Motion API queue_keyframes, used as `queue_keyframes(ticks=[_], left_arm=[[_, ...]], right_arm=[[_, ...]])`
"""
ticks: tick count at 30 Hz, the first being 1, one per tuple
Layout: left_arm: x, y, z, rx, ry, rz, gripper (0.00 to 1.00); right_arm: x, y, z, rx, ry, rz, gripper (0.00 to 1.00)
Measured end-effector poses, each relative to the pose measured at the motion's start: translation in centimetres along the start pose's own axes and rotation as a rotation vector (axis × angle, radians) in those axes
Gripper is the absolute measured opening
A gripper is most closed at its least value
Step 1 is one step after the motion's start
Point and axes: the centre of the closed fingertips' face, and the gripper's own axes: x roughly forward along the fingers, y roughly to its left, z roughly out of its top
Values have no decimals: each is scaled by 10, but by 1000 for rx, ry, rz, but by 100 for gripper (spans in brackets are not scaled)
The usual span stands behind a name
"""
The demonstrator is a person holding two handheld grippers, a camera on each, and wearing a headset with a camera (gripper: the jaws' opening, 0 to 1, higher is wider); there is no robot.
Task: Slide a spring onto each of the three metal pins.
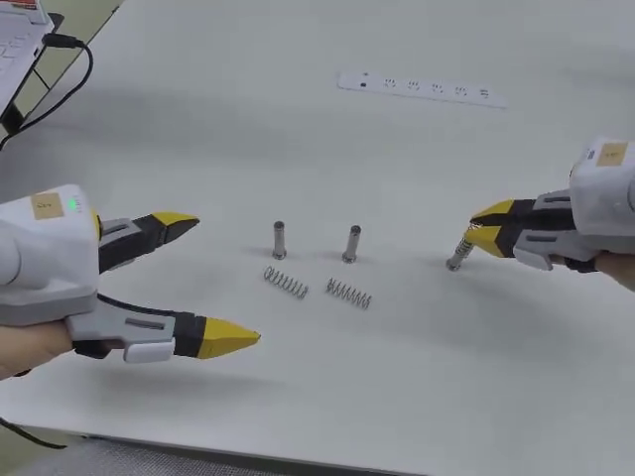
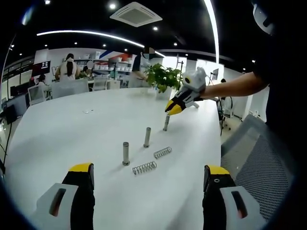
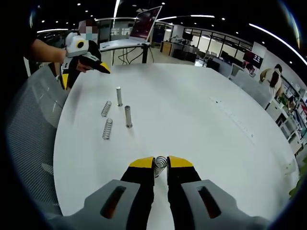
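Two bare metal pins (image 1: 279,240) (image 1: 351,243) stand upright mid-table, with two loose springs (image 1: 286,282) (image 1: 348,294) lying just in front of them. To the right, a third pin (image 1: 456,259) leans, its upper part wrapped by a spring (image 1: 464,245). My right gripper (image 1: 483,227) is shut on that spring (image 3: 160,163), which sits between its yellow tips. My left gripper (image 1: 213,281) hovers open at the left, holding nothing. The left gripper view looks across the pins (image 2: 125,153) (image 2: 147,137) and springs (image 2: 144,167) (image 2: 162,152) to the right gripper (image 2: 175,108).
A white power strip (image 1: 422,89) lies at the far side of the table. A laptop (image 1: 18,40) and its black cable (image 1: 79,59) sit at the far left corner. The table's near edge runs just below my left gripper.
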Motion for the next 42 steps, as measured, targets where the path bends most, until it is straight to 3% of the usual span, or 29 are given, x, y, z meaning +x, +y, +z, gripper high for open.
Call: queue_keyframes(ticks=[22, 42], left_arm=[[1, -2, -3, -1, 5, -1, 92], [0, 0, 1, 0, 2, -3, 92]], right_arm=[[10, 8, -20, 41, 41, 10, 8], [10, 8, -16, 49, 33, 14, 13]])
